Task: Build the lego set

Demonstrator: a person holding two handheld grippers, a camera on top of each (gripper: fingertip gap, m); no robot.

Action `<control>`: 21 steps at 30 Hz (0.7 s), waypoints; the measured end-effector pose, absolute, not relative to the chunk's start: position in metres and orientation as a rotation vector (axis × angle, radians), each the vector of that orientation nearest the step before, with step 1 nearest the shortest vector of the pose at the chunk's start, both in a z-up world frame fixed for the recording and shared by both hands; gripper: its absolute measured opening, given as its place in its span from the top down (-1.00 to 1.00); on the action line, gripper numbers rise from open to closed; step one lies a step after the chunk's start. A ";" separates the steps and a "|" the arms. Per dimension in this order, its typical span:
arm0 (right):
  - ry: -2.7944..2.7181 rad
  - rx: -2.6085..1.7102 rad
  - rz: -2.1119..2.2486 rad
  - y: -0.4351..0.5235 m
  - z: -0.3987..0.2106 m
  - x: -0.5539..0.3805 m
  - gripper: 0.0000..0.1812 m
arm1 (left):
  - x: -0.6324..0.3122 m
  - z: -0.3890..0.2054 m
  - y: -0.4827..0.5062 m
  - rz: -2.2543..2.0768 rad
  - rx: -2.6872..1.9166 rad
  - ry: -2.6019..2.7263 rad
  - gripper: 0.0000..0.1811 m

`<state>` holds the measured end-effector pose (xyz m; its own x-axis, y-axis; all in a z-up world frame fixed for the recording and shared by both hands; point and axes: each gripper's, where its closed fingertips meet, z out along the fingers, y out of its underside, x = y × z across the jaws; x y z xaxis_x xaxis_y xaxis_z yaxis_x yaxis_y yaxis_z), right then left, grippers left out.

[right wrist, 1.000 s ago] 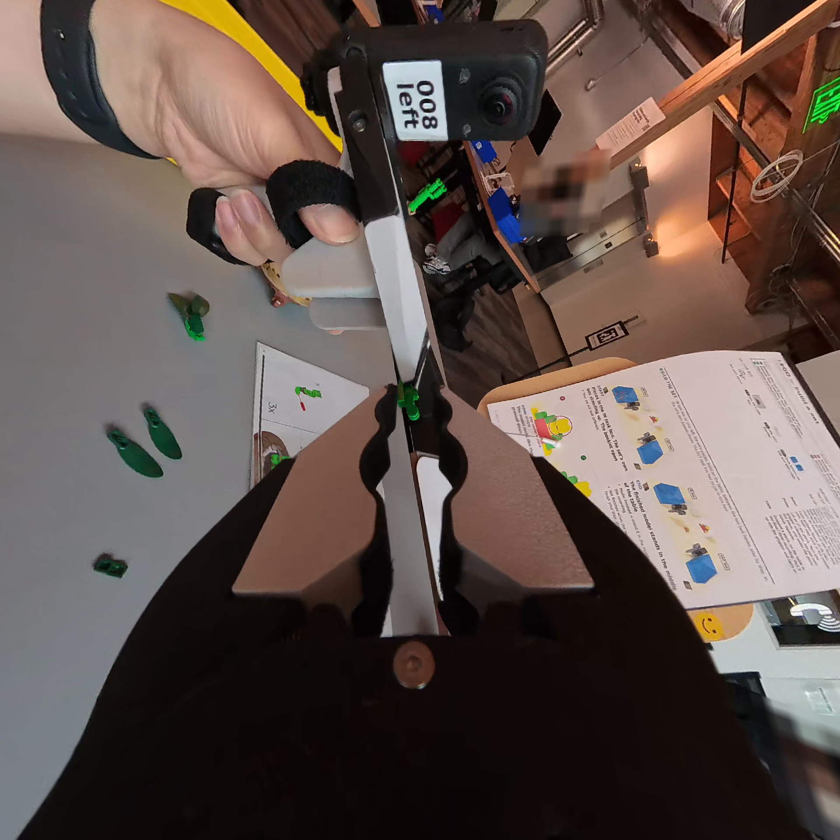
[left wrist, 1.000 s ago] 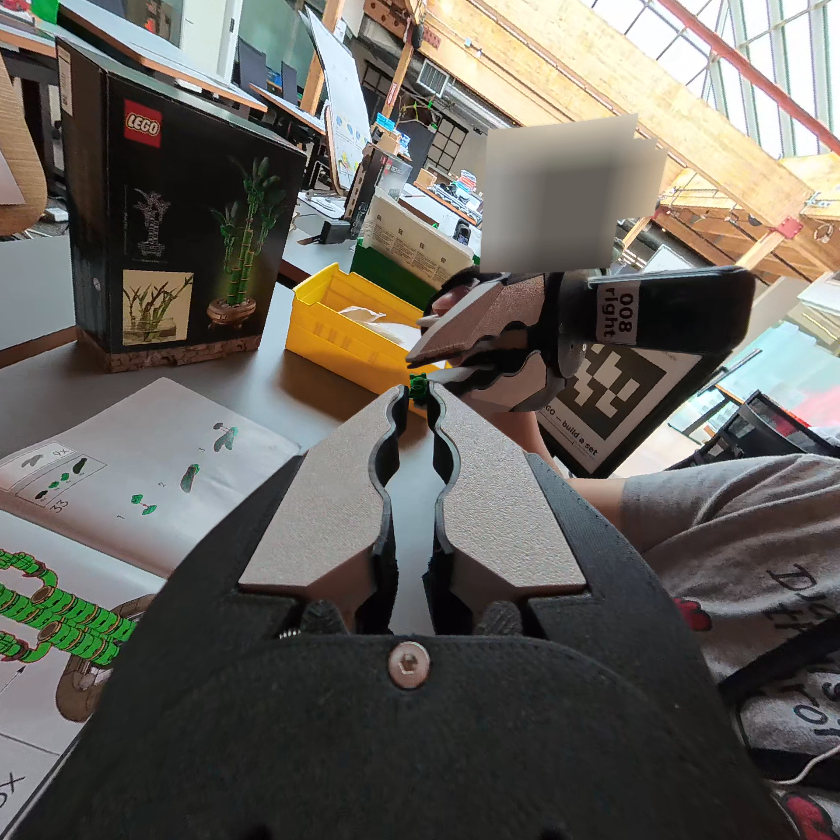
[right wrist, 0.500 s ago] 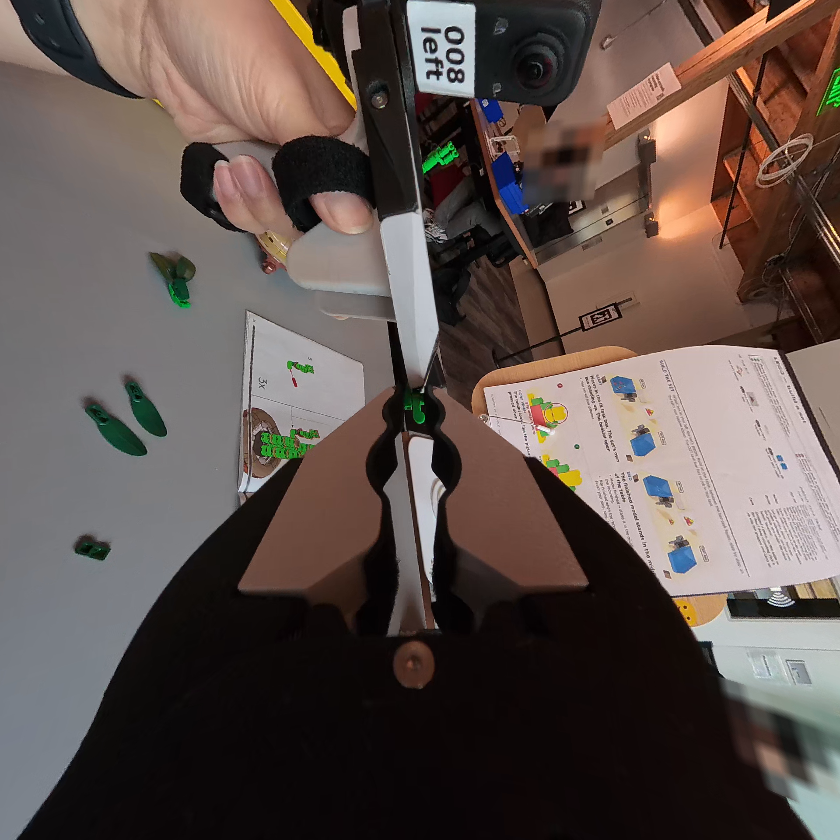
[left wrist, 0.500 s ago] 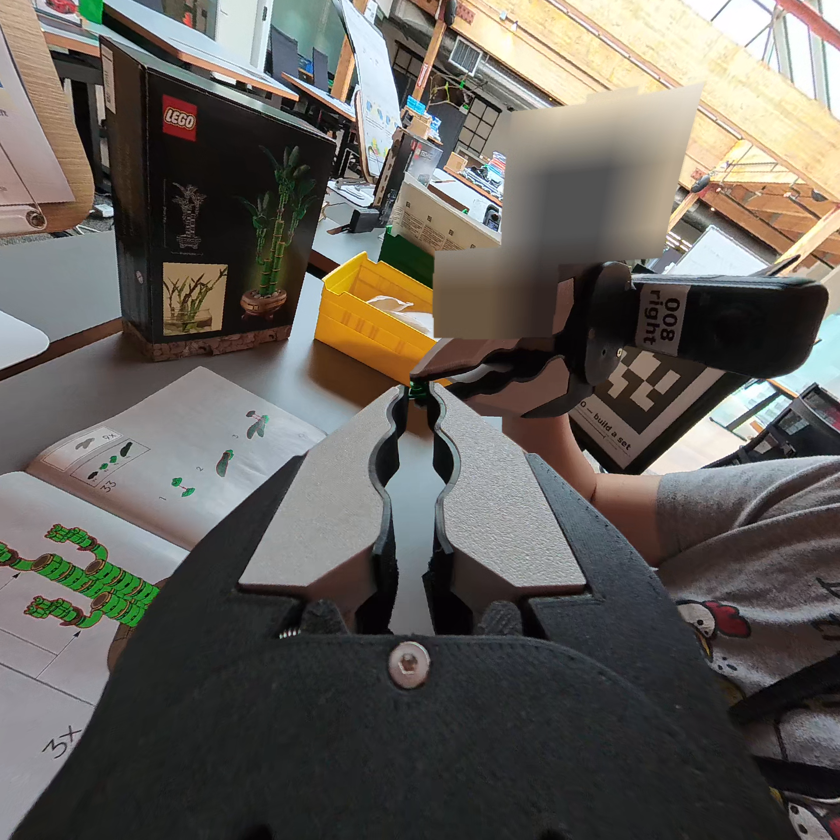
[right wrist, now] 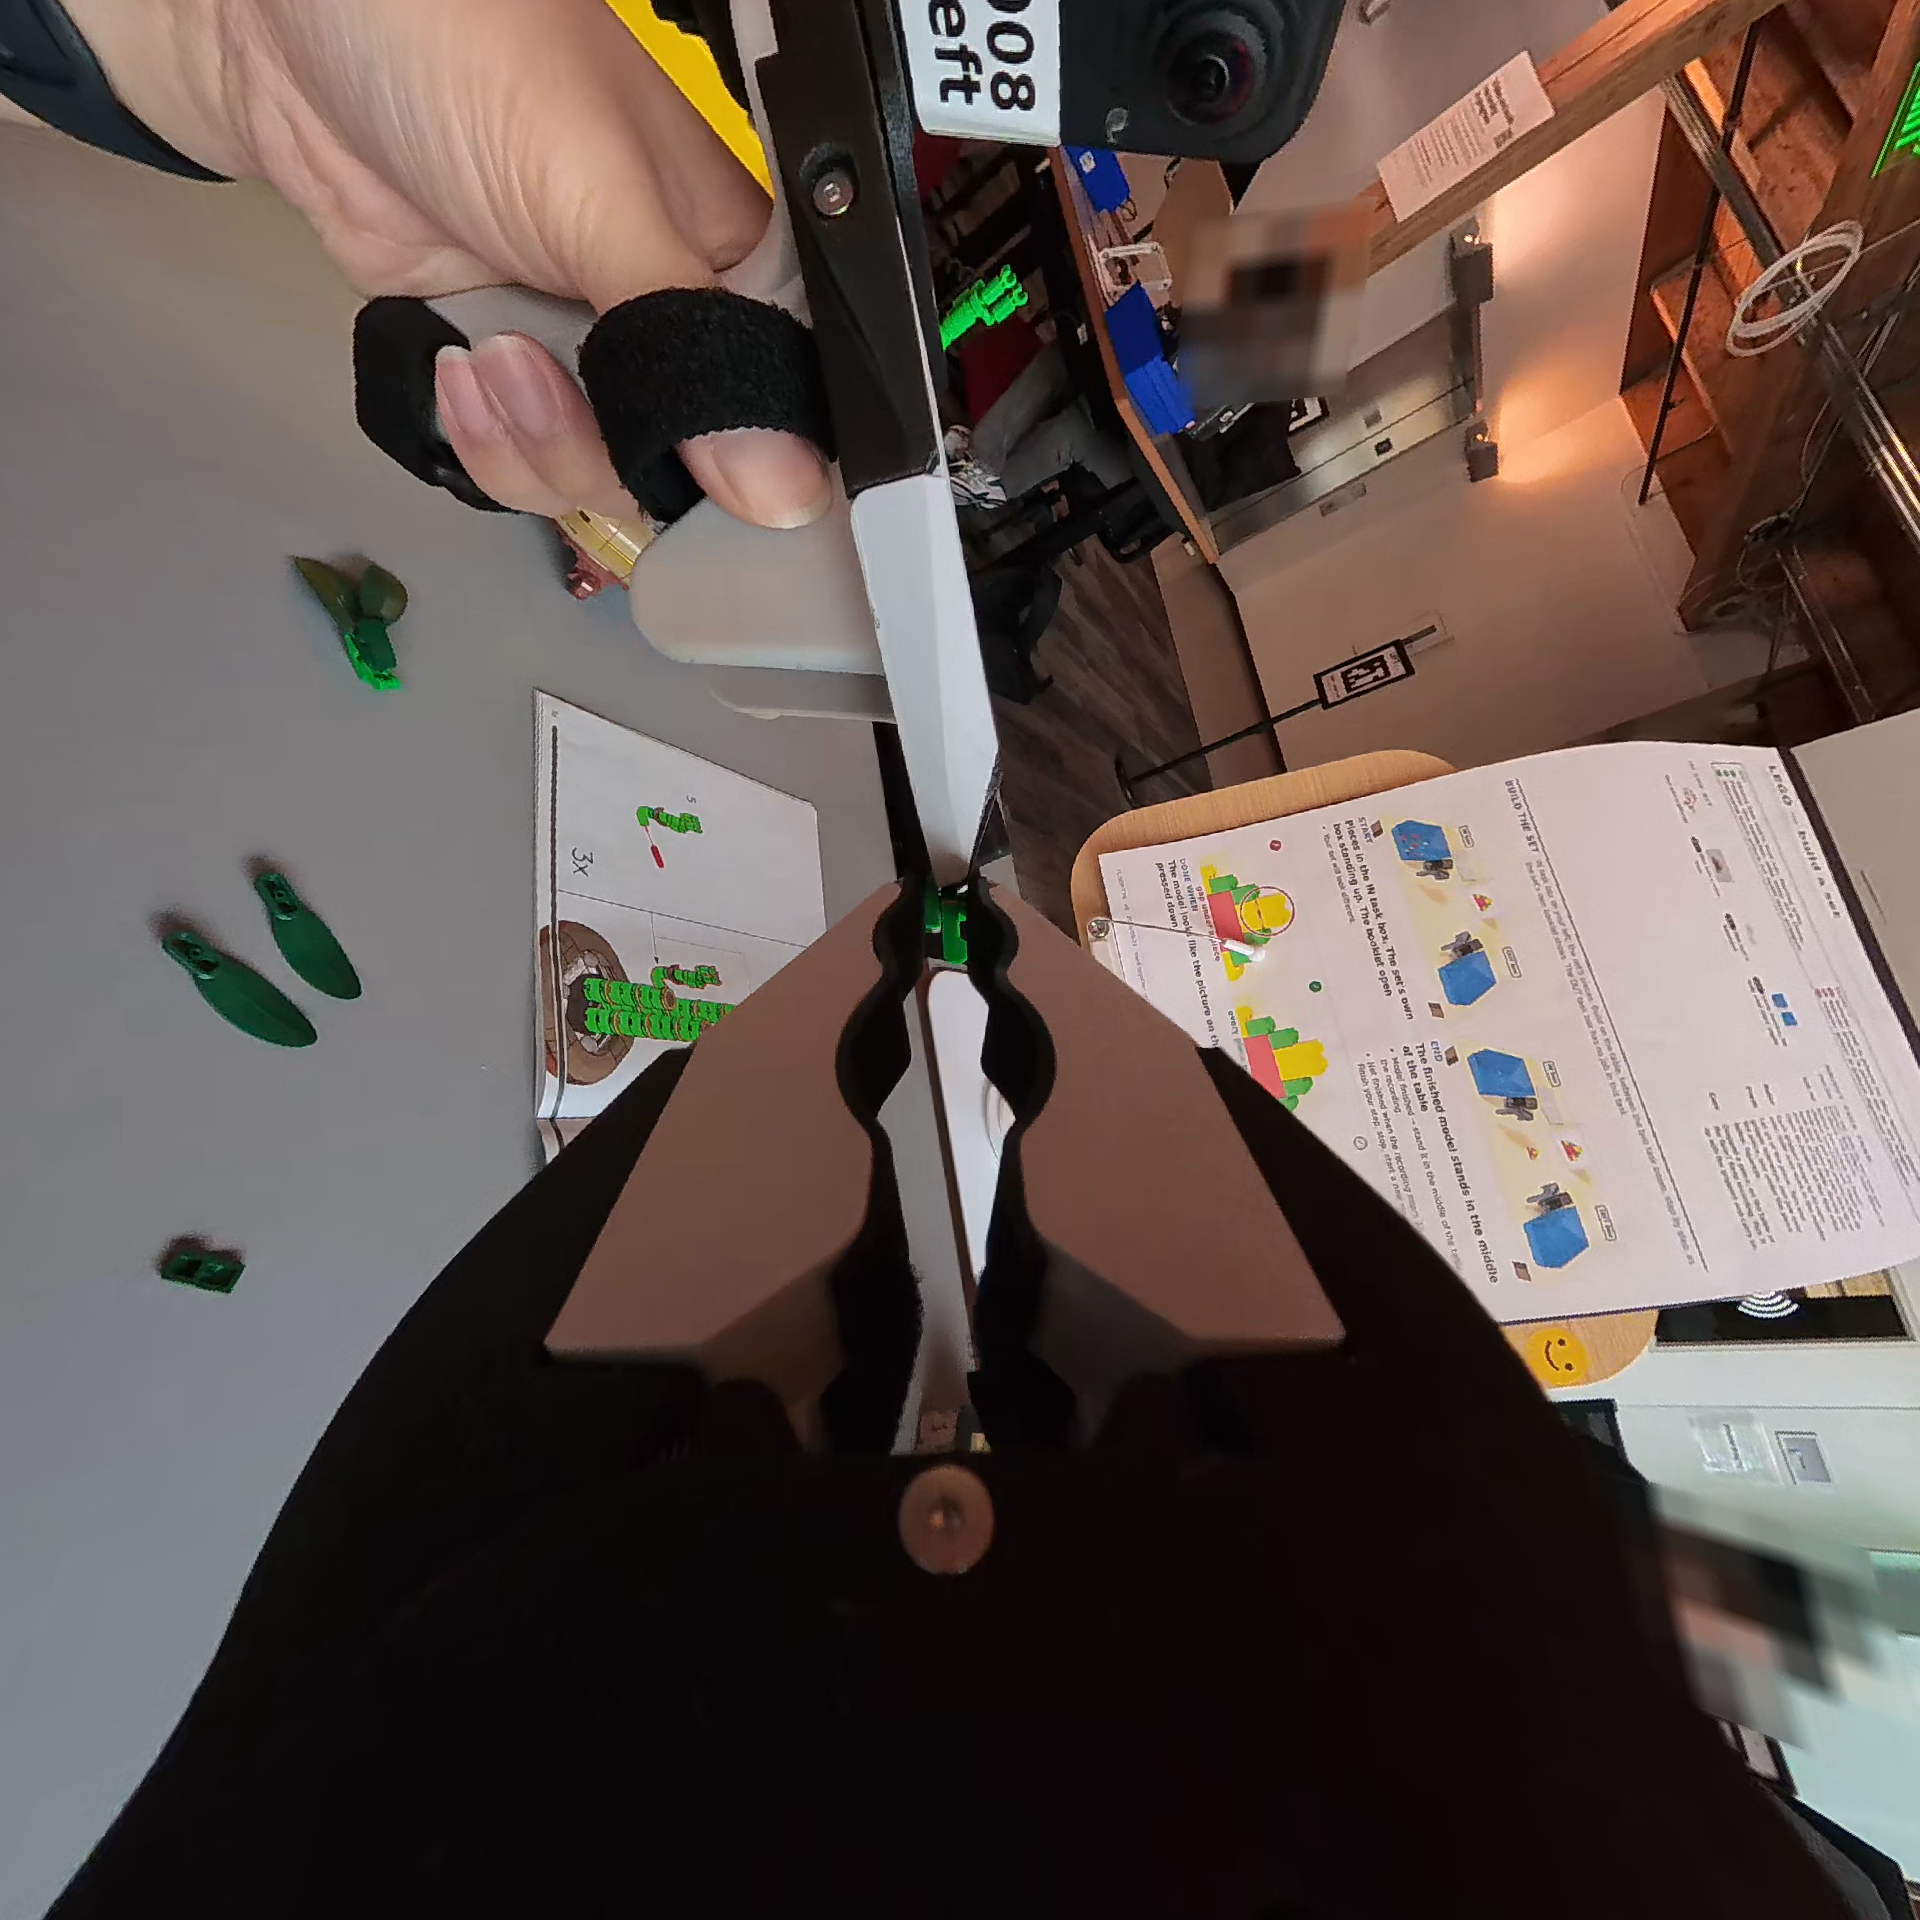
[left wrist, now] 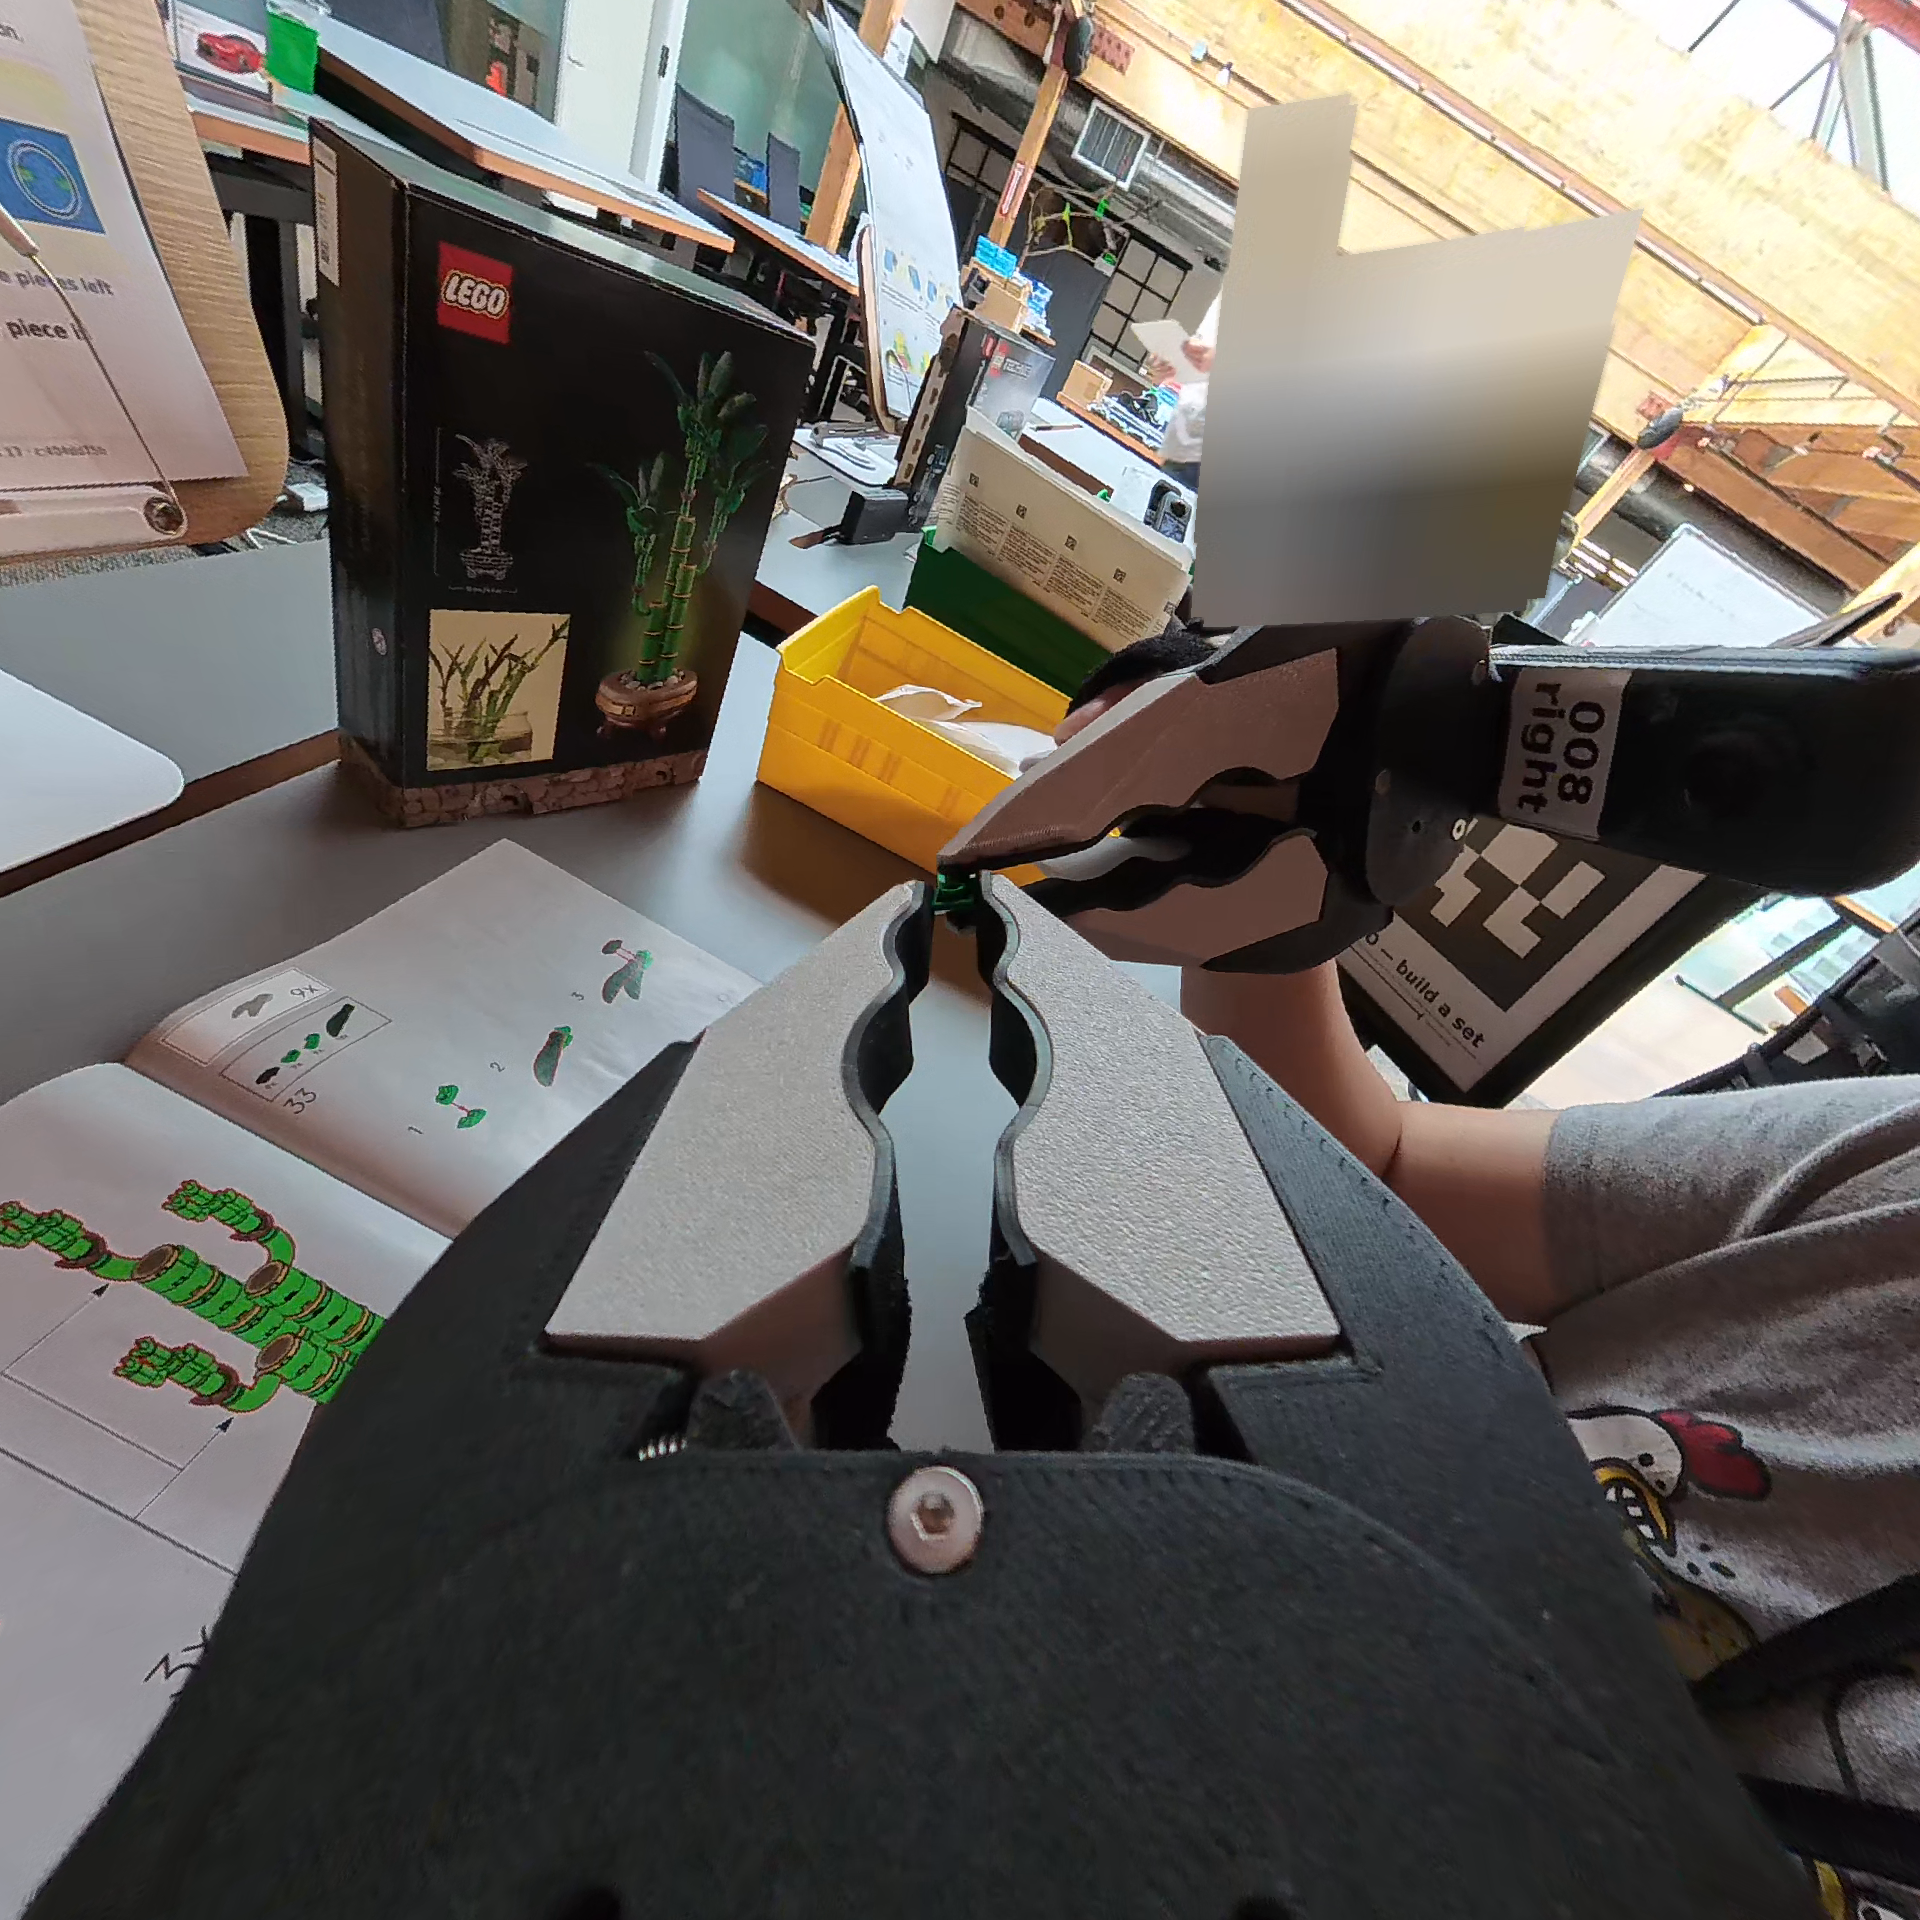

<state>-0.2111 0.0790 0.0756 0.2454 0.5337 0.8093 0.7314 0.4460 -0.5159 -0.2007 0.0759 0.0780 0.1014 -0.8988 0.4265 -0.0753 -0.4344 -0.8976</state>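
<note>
My left gripper [left wrist: 951, 896] is shut on a small green lego piece [left wrist: 950, 894] at its tips, held above the grey table [left wrist: 312, 883]. My right gripper [right wrist: 943, 914] is shut on a bright green lego piece [right wrist: 943, 923] at its tips. The two grippers meet tip to tip, so the pieces touch; I cannot tell whether they are joined. In the left wrist view the right gripper [left wrist: 961, 854] comes in from the right. In the right wrist view the left gripper [right wrist: 971, 871] comes down from above, held by a hand [right wrist: 499, 208]. The open instruction booklet [left wrist: 343, 1091] lies below.
A black lego box [left wrist: 540, 540] and a yellow bin [left wrist: 883, 727] stand behind. Two dark green leaves [right wrist: 260, 961], a small green plate [right wrist: 203, 1268] and a leaf cluster [right wrist: 364, 618] lie on the table. A task sheet on a wooden board [right wrist: 1507, 1029] stands at the right. The grippers are tip to tip, or close to it. Left tips and right tips are each some 25 cm from the small green plate [right wrist: 203, 1268].
Both grippers have closed in on each other until their tips and green pieces meet. Both stayed shut on their pieces.
</note>
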 end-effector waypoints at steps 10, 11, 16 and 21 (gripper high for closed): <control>-1.379 -1.220 -0.151 0.079 0.080 -0.213 0.93 | -0.203 0.083 0.077 -1.420 -1.627 0.957 0.93; -1.356 -1.201 -0.156 0.080 0.084 -0.213 0.86 | -0.204 0.085 0.077 -1.420 -1.619 0.949 0.94; -1.372 -1.156 -0.220 0.079 0.086 -0.212 0.92 | -0.205 0.089 0.076 -1.424 -1.597 0.949 0.94; -1.382 -1.131 -0.259 0.079 0.086 -0.213 0.93 | -0.206 0.088 0.076 -1.419 -1.601 0.949 0.94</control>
<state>-0.2135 0.0789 0.0857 0.2523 0.4515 0.8559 0.7309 0.4907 -0.4743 -0.2059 0.0762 0.0884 0.0981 -0.9058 0.4121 -0.0346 -0.4169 -0.9083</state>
